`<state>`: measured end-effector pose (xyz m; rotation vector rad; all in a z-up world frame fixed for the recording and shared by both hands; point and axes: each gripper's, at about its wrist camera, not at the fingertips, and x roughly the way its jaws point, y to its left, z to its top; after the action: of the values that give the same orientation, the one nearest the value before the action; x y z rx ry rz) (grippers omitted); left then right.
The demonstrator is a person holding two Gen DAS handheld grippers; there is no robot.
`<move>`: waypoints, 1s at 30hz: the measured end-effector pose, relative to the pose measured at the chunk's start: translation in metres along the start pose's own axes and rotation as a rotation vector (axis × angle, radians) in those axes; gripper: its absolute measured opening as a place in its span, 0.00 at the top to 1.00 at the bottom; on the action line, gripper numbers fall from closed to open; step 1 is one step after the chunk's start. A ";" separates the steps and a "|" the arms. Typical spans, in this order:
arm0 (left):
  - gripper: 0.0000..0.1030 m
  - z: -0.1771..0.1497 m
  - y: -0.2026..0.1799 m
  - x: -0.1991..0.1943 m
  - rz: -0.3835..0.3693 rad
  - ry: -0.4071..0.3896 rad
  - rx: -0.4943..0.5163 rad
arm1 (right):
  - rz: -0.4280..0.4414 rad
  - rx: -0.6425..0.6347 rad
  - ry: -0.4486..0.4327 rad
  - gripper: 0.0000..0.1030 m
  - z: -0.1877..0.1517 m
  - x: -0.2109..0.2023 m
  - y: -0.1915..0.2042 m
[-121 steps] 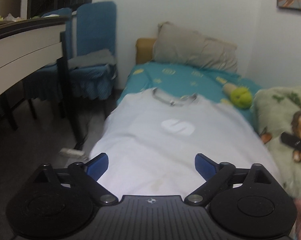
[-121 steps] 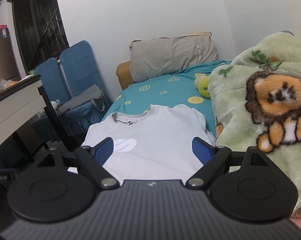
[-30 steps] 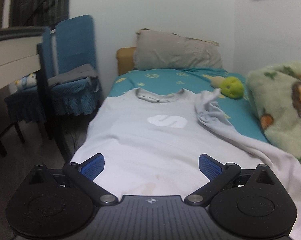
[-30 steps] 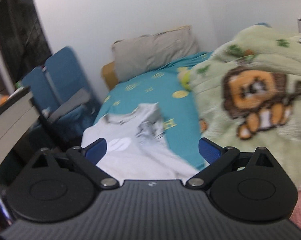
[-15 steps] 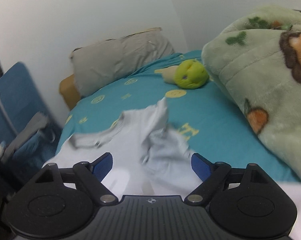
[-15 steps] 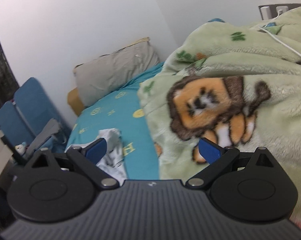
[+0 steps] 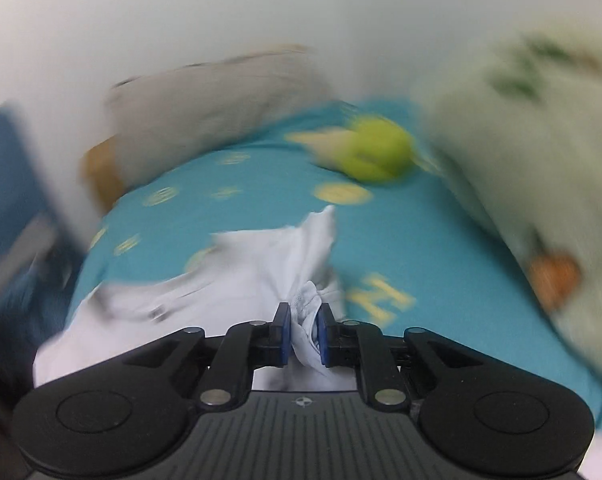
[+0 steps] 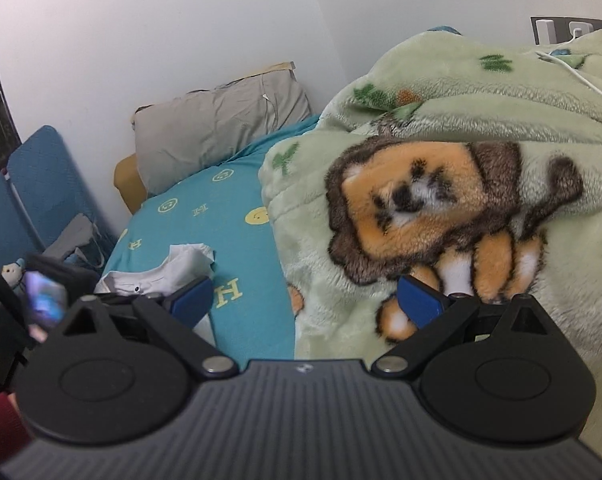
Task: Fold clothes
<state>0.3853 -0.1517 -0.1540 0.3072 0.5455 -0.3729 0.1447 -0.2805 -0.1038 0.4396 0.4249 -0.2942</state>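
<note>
1. Left gripper (image 7: 301, 334): my jaws are clenched on a bunched wad of the white cotton T-shirt (image 7: 237, 272). The left wrist view is smeared, so finer detail of the grip is uncertain.
2. The T-shirt lies on the near left part of the teal smiley-print bedsheet (image 7: 417, 248), partly gathered, with its collar to the left of my grip and a peak of fabric standing up just beyond it.
3. Right gripper (image 8: 305, 302): my jaws are released and spread wide, holding nothing, over the boundary between sheet and the green fleece lion blanket (image 8: 441, 200) on the right.
4. Judgement: a fold of one side appears to be in hand. The held fabric should next be carried across the shirt body and laid flat; the bunching will need smoothing.
</note>
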 end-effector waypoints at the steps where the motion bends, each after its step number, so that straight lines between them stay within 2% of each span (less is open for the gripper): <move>1: 0.86 -0.003 0.020 -0.003 0.001 -0.002 -0.114 | 0.003 -0.002 -0.001 0.03 0.000 -0.001 0.001; 2: 0.86 -0.007 0.040 -0.006 0.001 -0.005 -0.227 | 0.006 -0.005 -0.003 0.03 0.000 -0.002 0.002; 5: 0.86 -0.030 0.085 -0.004 0.097 0.055 -0.419 | -0.002 -0.016 -0.009 0.03 -0.001 -0.004 0.005; 9: 0.85 -0.060 0.132 -0.003 0.195 0.144 -0.544 | 0.000 -0.013 0.001 0.03 -0.002 -0.004 0.007; 11: 0.77 -0.062 0.146 -0.008 0.195 0.125 -0.540 | 0.000 -0.014 0.005 0.03 -0.003 -0.004 0.009; 13: 0.51 -0.056 0.151 -0.010 0.168 0.079 -0.534 | 0.005 -0.018 0.002 0.03 -0.004 -0.005 0.010; 14: 0.44 -0.052 0.154 -0.011 0.153 0.055 -0.531 | 0.006 -0.020 0.001 0.03 -0.004 -0.006 0.010; 15: 0.32 -0.049 0.157 -0.012 0.139 0.032 -0.528 | 0.006 -0.023 0.002 0.03 -0.004 -0.005 0.011; 16: 0.22 -0.047 0.155 -0.007 0.127 0.045 -0.521 | 0.005 -0.025 0.005 0.03 -0.004 -0.004 0.011; 18: 0.11 -0.044 0.150 0.003 0.105 0.075 -0.507 | 0.002 -0.023 0.016 0.03 -0.006 -0.001 0.011; 23: 0.10 -0.036 0.139 0.028 0.047 0.151 -0.473 | -0.001 -0.028 0.031 0.03 -0.008 0.004 0.013; 24: 0.11 -0.035 0.136 0.033 0.036 0.166 -0.466 | -0.002 -0.031 0.031 0.03 -0.007 0.006 0.013; 26: 0.30 -0.031 0.132 0.043 0.013 0.196 -0.452 | -0.003 -0.034 0.037 0.03 -0.008 0.008 0.014; 27: 0.69 -0.030 0.129 0.048 0.001 0.211 -0.444 | -0.003 -0.034 0.042 0.03 -0.009 0.009 0.014; 28: 0.87 -0.028 0.127 0.053 -0.010 0.227 -0.437 | -0.002 -0.034 0.046 0.03 -0.009 0.011 0.015; 30: 0.90 -0.027 0.136 0.051 -0.020 0.216 -0.496 | -0.002 -0.033 0.053 0.03 -0.011 0.012 0.016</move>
<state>0.4706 -0.0337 -0.1792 -0.1393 0.8320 -0.2131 0.1575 -0.2641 -0.1126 0.4150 0.4810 -0.2776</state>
